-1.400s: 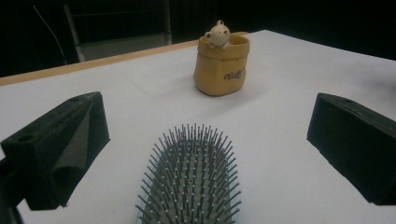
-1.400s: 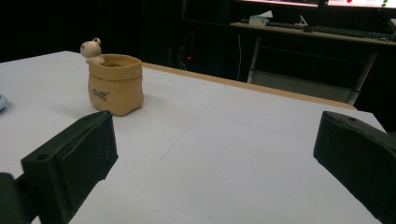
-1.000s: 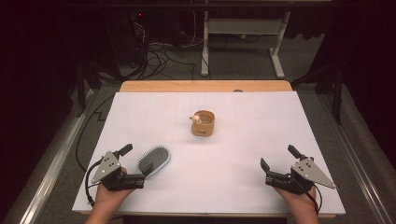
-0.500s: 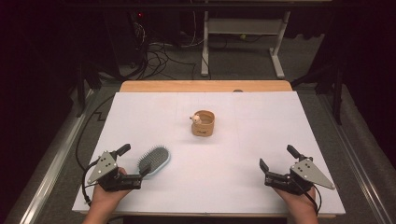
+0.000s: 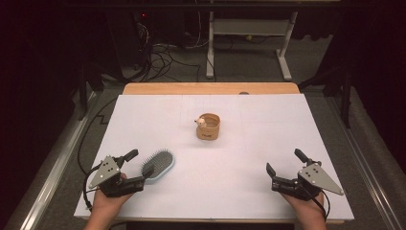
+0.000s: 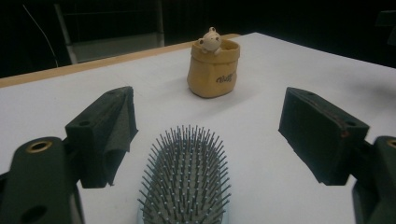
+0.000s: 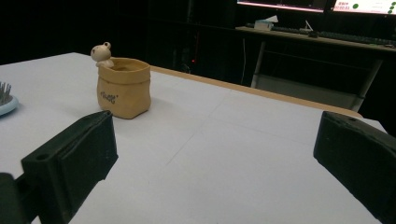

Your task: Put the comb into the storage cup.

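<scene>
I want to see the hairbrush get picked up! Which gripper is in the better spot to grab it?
Left. The left gripper is open with the pale blue oval hairbrush with dark bristles lying right between its fingers. The right gripper, also open, sits far across the white table.

Your high view looks forward and down from your side across the whole white table (image 5: 230, 191). Your left gripper view sits low and close behind the hairbrush (image 6: 187, 177), facing the tan pot (image 6: 214, 69). Your right gripper view sits low near the table edge, facing across the surface. All three views share that pot at mid-table.
</scene>
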### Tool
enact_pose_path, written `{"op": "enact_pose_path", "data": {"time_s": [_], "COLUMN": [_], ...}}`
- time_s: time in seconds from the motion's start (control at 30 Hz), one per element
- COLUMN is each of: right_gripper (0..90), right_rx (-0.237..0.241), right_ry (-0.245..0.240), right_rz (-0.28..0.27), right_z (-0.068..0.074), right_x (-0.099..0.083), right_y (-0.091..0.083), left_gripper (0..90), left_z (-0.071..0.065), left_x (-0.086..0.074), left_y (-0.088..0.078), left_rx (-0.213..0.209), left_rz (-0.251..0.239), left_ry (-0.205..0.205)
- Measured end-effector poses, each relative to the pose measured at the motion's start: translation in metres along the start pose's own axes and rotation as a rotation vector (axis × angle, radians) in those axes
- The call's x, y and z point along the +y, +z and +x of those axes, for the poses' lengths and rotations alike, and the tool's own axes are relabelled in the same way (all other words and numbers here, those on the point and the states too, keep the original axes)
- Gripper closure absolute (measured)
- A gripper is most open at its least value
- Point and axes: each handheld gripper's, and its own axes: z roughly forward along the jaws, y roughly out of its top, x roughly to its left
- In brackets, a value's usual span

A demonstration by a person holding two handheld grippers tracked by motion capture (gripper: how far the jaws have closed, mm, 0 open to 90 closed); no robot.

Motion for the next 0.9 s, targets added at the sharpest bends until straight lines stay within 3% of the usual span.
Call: {"op": "enact_pose_path", "data": {"time_s": [0.37, 0.57, 0.77, 0.9], "right_gripper": [0.1, 0.1, 0.1, 0.1], "right_rx": [0.002, 0.001, 0.002, 0.002], "right_ry": [0.001, 0.002, 0.003, 0.006], "right_rz": [0.001, -0.006, -0.005, -0.007], "right_z": [0.001, 0.001, 0.001, 0.002], "right_x": [0.000, 0.001, 0.001, 0.001], "right_y": [0.000, -0.001, -0.001, -0.001], "left_gripper": [31.9, 43.8, 54.0, 62.2], "left_z": [0.008, 0.015, 0.022, 0.027], "left_x": [0.005, 0.010, 0.012, 0.015], "left_y": [-0.007, -0.013, -0.020, -0.027], "left_rx": [0.030, 0.059, 0.042, 0.075], "left_rz": [0.008, -0.024, -0.006, 0.011], "left_ry": [-0.048, -0.047, -0.069, -0.075]}}
